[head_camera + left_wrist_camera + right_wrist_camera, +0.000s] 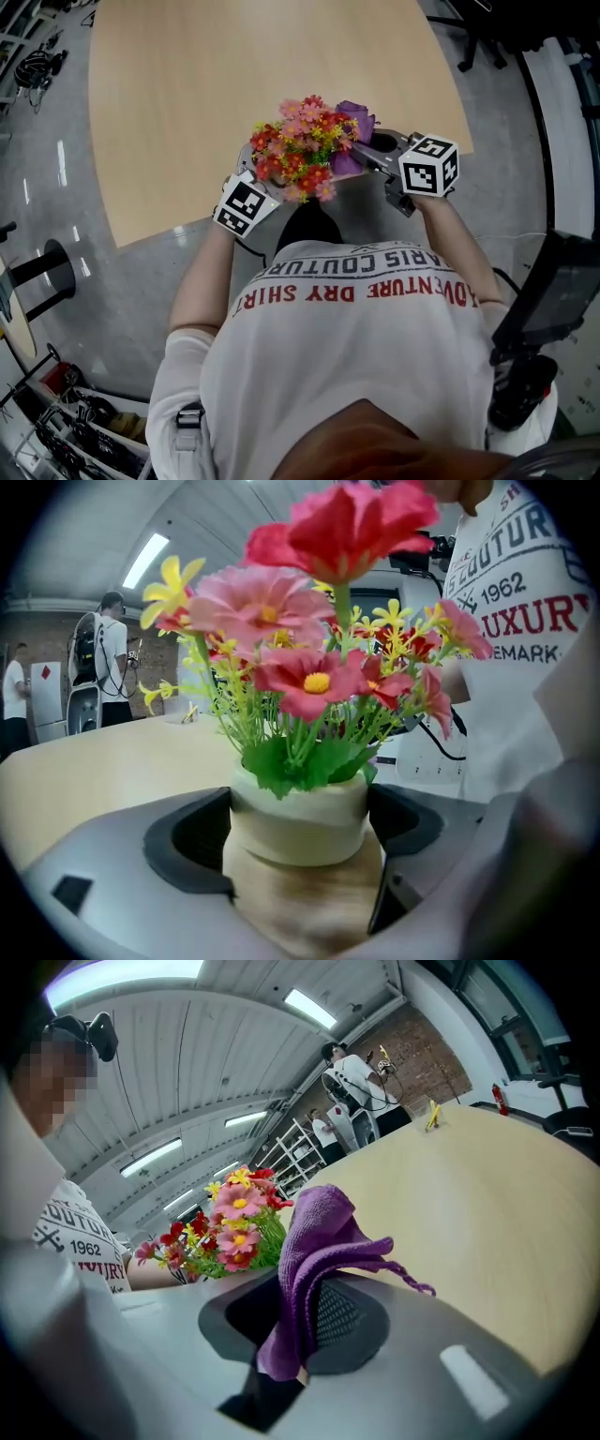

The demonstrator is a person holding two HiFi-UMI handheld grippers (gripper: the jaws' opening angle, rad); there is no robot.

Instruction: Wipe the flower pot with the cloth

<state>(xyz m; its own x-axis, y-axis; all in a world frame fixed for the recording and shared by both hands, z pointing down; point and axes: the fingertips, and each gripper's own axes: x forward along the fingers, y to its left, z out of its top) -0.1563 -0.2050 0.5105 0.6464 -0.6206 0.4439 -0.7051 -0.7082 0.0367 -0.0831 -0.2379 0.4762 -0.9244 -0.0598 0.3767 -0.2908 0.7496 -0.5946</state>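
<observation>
The left tongs (298,850) stand wide, clamped on the one flower pot (298,808) — upright, blooms up, held at the near edge of the worktop (234,94). The right tongs (298,1321) pinch the single purple cloth (314,1241) just beside it. The pot lies to their left, so the wiping likely falls to the right hand.

The person's white shirt (356,375) carries red print reading "ADVENTURE DRY SHIRT" beside darker letters that seem to say "PARIS COUTURE", while the gripper views catch "1962" and the partly cropped "LUXUR" and "EMARK" on its front.
</observation>
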